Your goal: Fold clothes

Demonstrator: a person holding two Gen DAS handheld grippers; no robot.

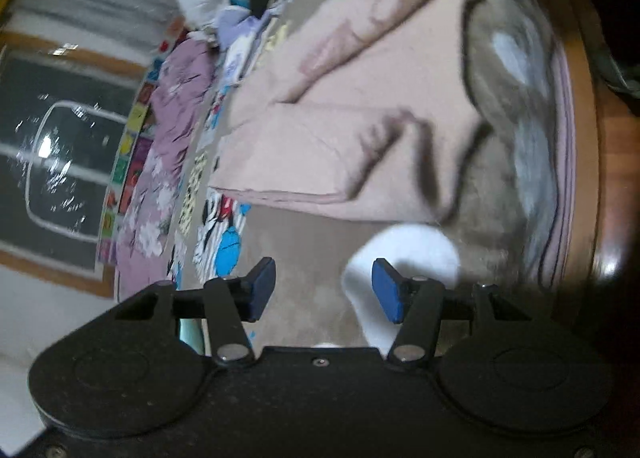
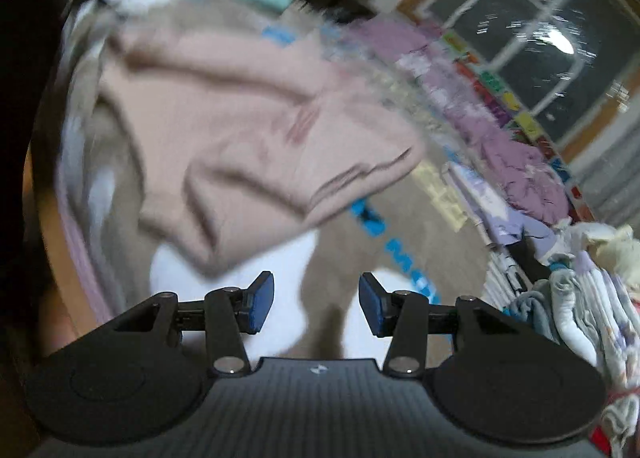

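The folded pink garment [image 1: 360,130] lies on the bed above the left gripper [image 1: 324,290], in the middle of the frame, its long side running across. Both the left gripper and the right gripper [image 2: 316,300] are spread apart, holding nothing.

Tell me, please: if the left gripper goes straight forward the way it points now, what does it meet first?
Probably the beige blanket just ahead of the open left gripper, then the folded pink garment lying on it. Depth is unclear in this blurred fisheye view, so this is a judgement.
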